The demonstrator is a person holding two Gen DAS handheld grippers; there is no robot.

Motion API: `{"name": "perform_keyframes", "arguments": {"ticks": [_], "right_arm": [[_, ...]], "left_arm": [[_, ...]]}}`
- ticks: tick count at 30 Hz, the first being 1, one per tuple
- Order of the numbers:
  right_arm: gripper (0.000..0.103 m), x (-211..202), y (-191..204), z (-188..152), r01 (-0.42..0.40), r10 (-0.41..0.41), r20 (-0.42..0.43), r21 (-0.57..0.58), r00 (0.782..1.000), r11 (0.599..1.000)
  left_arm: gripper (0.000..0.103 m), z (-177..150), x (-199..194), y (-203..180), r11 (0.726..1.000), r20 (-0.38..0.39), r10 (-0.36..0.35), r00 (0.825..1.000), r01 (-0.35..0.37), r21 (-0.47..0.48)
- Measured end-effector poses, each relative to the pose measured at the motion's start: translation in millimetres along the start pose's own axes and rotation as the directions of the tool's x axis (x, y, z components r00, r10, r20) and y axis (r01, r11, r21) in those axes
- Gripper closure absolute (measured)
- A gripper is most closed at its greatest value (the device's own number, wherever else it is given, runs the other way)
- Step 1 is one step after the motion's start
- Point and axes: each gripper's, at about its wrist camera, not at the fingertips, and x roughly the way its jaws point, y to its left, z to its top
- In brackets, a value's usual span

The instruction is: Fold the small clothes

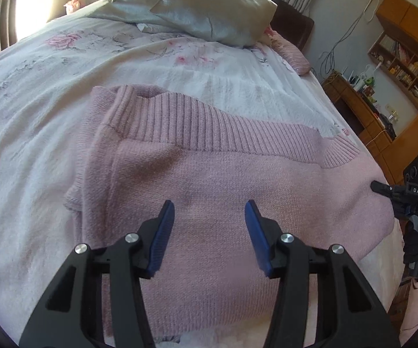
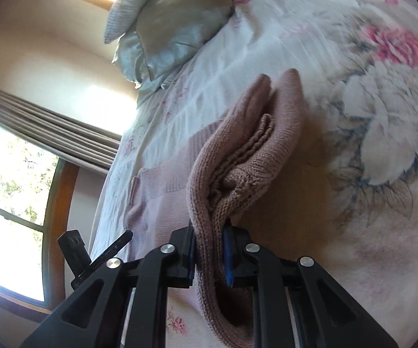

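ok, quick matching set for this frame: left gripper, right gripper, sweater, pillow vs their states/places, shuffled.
Things:
1. left gripper
2. right gripper
3. sweater
4. pillow

States:
A. lies at the far end of the bed
B. open, nothing between the fingers
C. shut on a bunched knit edge
D. pink, partly folded on the floral bedspread

Pairs: 1-B, 2-C, 3-D, 4-A

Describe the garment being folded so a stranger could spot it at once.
Start at the bed with the white floral cover; two silvery pillows lie at its far end. Nearer lies a pink knit sweater, spread flat under the open left gripper. It is the only ribbed knit there, and the right gripper pinches its edge.
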Motion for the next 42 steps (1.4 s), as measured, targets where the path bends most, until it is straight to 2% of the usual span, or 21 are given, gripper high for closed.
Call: {"name": "perform_keyframes", "arguments": {"ticks": [6,11,16,21,25,27,30,31,33,34,38,40,41,42], "right_arm": [[0.088,50,117,6,0.048,-0.067,-0.070,-0.242,0.995,0.969],[0.088,115,176,-14,0.082,-0.150,-0.151,-0.383,0.977,0.920],[0.088,172,189,-33,0.117,-0.226,-0.208,-0.432,0.952,0.894],[0.084,208,177,-49,0.148,-0.278,-0.250,-0.438,0.927,0.887],[0.074,209,167,-55,0.125,-0.256,-0.255,-0.436,0.932,0.891],[0.065,207,169,-57,0.089,-0.222,-0.272,-0.428,0.936,0.900],[0.063,189,178,-61,0.064,-0.201,-0.254,-0.460,0.946,0.886],[0.062,178,182,-64,0.060,-0.195,-0.233,-0.484,0.953,0.873],[0.051,158,188,-73,0.080,-0.207,-0.182,-0.534,0.961,0.842],[0.050,152,194,-80,0.087,-0.215,-0.166,-0.563,0.962,0.822],[0.040,146,200,-116,0.098,-0.262,-0.153,-0.661,0.953,0.744],[0.035,153,204,-135,0.158,-0.330,-0.097,-0.731,0.939,0.663],[0.027,157,206,-141,0.185,-0.356,-0.063,-0.762,0.932,0.620],[0.025,159,206,-149,0.202,-0.371,-0.042,-0.780,0.928,0.593]], "left_arm": [[0.053,-5,-25,19,1.000,0.016,-0.019,1.000,0.019,-0.016],[0.053,-6,-36,40,0.998,0.036,-0.027,0.999,0.029,-0.061],[0.053,-9,-46,60,0.994,0.050,-0.025,0.998,0.030,-0.104],[0.053,-10,-52,68,0.993,0.055,-0.022,0.998,0.028,-0.111],[0.053,-9,-54,71,0.991,0.058,-0.032,0.998,0.039,-0.126],[0.053,-9,-53,71,0.990,0.054,-0.039,0.998,0.046,-0.134],[0.052,-10,-54,69,0.988,0.050,-0.053,0.997,0.060,-0.141],[0.052,-10,-54,69,0.987,0.049,-0.060,0.997,0.066,-0.143],[0.051,-9,-56,68,0.986,0.050,-0.071,0.996,0.077,-0.148],[0.051,-9,-56,68,0.985,0.050,-0.073,0.996,0.080,-0.152],[0.049,-4,-57,63,0.979,0.044,-0.103,0.994,0.109,-0.173],[0.048,-2,-57,57,0.978,0.037,-0.115,0.993,0.119,-0.170],[0.048,-1,-56,54,0.979,0.031,-0.117,0.993,0.120,-0.165],[0.047,0,-56,51,0.979,0.023,-0.120,0.993,0.122,-0.161]]}}
